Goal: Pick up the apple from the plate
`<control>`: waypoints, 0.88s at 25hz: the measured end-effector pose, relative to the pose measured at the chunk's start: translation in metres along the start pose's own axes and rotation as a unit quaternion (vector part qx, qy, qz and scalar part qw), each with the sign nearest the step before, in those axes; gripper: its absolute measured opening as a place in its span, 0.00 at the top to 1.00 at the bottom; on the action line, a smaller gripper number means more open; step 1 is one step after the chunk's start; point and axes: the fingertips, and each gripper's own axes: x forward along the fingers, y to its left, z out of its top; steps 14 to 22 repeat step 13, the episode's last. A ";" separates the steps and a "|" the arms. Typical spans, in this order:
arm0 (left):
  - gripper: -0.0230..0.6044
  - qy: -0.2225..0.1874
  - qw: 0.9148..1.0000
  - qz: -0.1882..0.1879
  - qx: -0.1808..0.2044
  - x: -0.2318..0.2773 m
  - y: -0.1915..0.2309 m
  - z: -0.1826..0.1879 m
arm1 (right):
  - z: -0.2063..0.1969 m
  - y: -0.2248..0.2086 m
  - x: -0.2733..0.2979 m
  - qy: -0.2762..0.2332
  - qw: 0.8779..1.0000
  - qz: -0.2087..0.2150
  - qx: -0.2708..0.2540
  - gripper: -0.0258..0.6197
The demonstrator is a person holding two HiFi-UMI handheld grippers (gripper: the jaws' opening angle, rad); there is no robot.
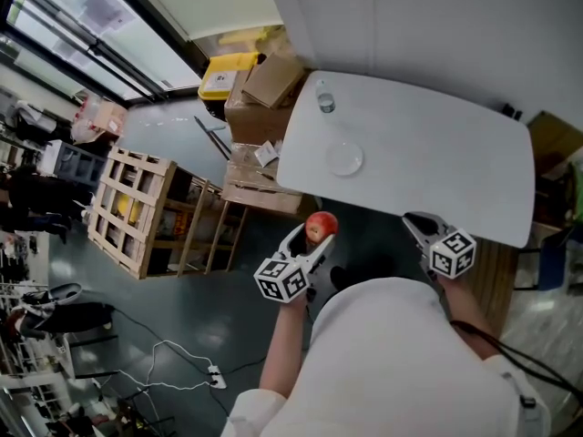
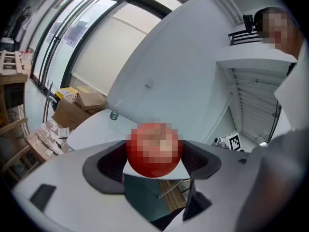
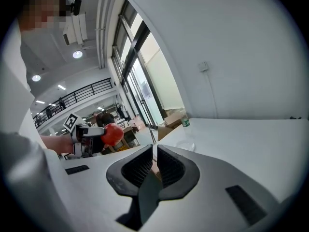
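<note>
The white table (image 1: 437,153) holds a clear round plate (image 1: 345,158) and a small bottle (image 1: 326,101). Off its edge, the left gripper (image 1: 312,237) clamps the red apple (image 1: 321,227). Only the right gripper (image 3: 154,150) view shows that gripper's jaws together.

I read the left gripper (image 1: 319,237) and right gripper (image 1: 416,222) as white moulded shells with dark grey ribbed pads (image 3: 139,166) and small dark rectangular insets (image 3: 244,204) on the body. Each carries a white cube printed with black square markers: the left cube (image 1: 281,280) at 6 o'clock in the head view, the right cube (image 1: 452,253) at 4 o'clock. The operator wears a white top (image 1: 392,362) from 5 to 6 o'clock, with a thin black cable (image 1: 492,342) crossing it at 4 o'clock.
</note>
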 end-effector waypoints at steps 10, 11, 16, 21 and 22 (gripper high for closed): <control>0.40 -0.003 1.000 -0.004 -0.004 0.006 0.002 0.007 | 0.009 -0.002 0.008 -0.002 1.000 0.004 -0.003 0.88; 0.40 -0.003 1.000 -0.004 -0.004 0.006 0.002 0.007 | 0.010 -0.001 0.009 -0.002 1.000 0.005 -0.003 0.88; 0.40 -0.003 1.000 -0.003 -0.004 0.006 0.003 0.008 | 0.010 0.000 0.011 -0.002 1.000 0.006 -0.003 0.88; 0.40 -0.003 1.000 -0.003 -0.004 0.006 0.003 0.008 | 0.010 0.000 0.011 -0.002 1.000 0.006 -0.003 0.88; 0.40 -0.003 1.000 -0.003 -0.004 0.006 0.003 0.008 | 0.010 0.000 0.011 -0.002 1.000 0.006 -0.003 0.88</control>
